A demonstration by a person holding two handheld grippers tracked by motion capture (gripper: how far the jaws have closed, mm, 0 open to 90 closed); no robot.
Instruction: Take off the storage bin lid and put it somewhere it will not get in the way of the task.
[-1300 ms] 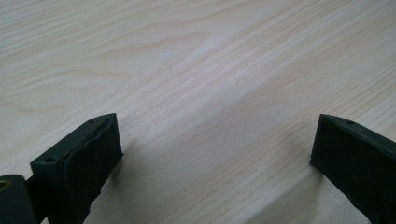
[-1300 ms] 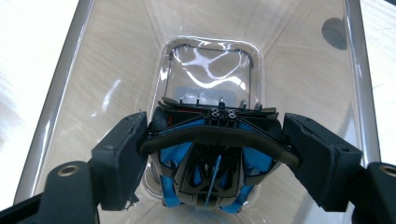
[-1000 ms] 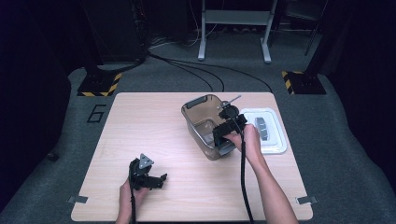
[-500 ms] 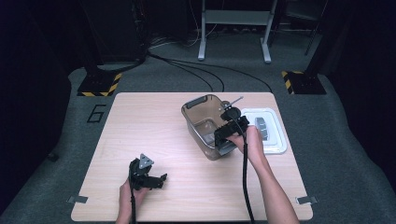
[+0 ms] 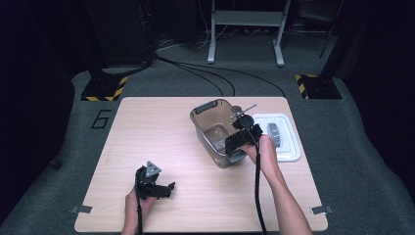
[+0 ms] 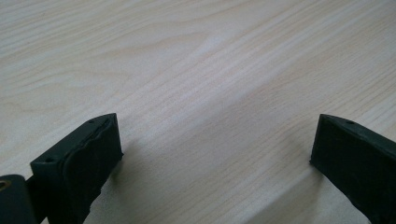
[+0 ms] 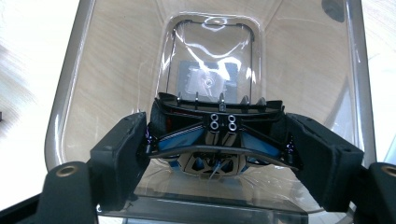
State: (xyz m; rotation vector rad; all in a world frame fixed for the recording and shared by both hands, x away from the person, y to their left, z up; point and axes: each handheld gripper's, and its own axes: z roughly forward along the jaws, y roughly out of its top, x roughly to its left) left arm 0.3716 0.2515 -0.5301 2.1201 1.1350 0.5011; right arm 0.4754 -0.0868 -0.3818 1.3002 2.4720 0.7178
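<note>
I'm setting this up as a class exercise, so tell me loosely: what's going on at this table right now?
A person works at a wooden table with a gripper in each hand. The right gripper is shut on a small black and blue toy car and holds it over the open top of a clear plastic tub. A white lid lies beside the tub. The left gripper is open and holds nothing, low over bare tabletop near the front edge.
</note>
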